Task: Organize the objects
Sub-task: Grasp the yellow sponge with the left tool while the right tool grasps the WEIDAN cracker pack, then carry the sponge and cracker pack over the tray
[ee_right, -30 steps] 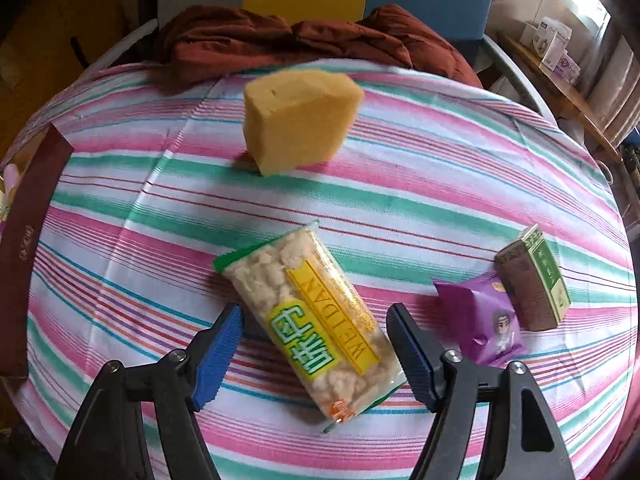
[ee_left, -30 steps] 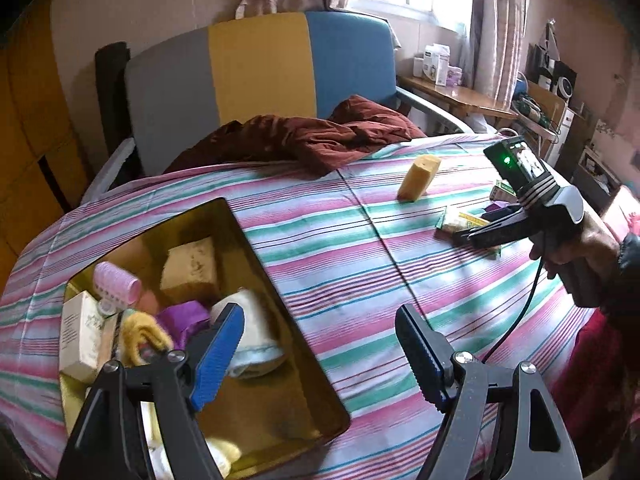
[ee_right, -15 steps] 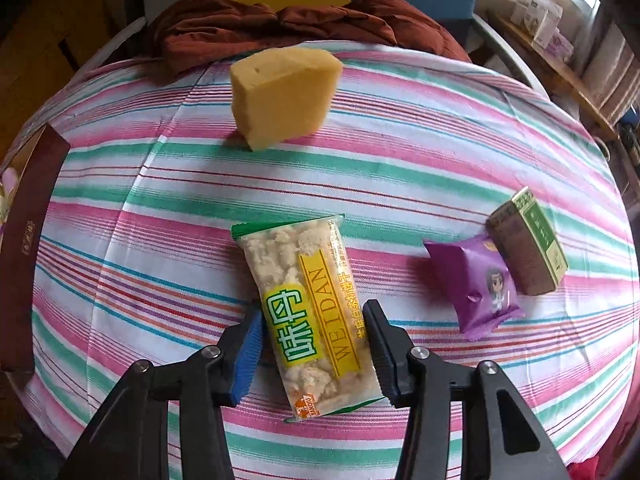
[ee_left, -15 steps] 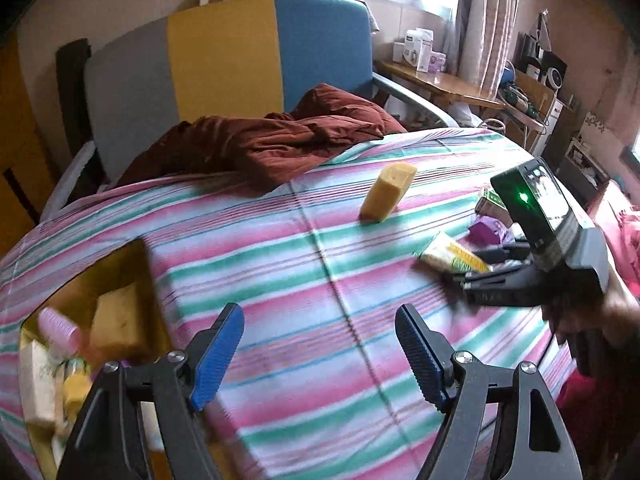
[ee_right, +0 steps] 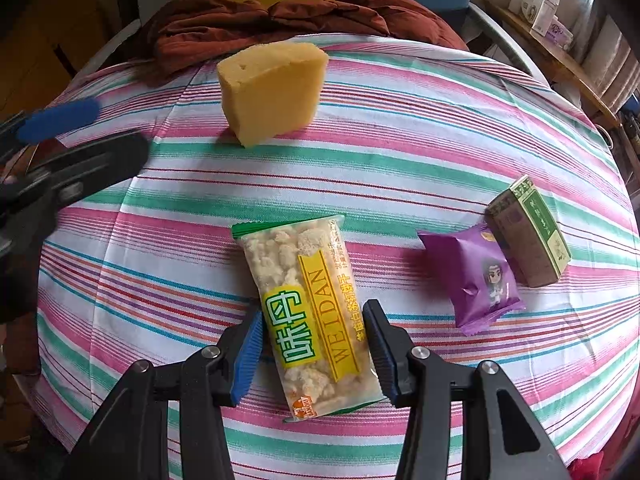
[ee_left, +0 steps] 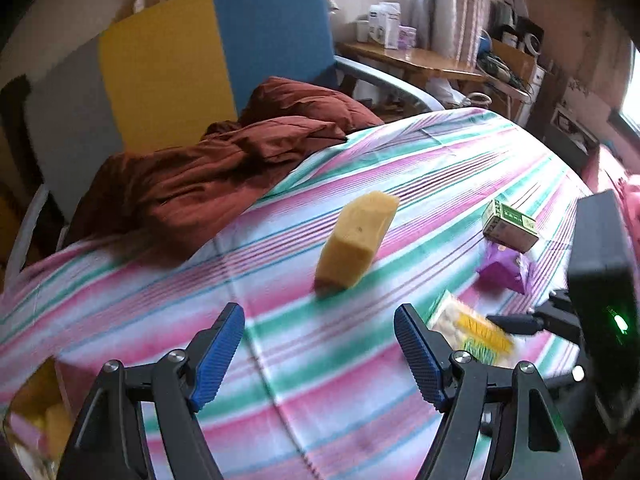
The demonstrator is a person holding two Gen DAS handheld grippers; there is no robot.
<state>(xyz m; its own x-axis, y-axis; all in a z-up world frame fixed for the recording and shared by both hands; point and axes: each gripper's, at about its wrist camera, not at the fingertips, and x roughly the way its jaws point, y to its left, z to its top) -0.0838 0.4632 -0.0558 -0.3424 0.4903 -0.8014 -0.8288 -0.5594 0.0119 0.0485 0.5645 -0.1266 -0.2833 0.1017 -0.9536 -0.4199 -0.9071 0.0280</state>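
On the striped desk (ee_right: 400, 128) | right gripper (ee_right: 316, 344) fingers just closed onto clear rice-cracker packet (ee_right: 308, 312) — grasp made | left gripper (ee_left: 320, 356) held open, empty, swung toward yellow sponge block (ee_left: 356, 240) — next pickup judged.

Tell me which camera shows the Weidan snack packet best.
The right wrist view: the snack packet lies sharp and whole on the striped cloth, label readable, between the right gripper's blue pads. The left wrist view shows it blurred at the edge, partly hidden behind the left gripper's own finger.
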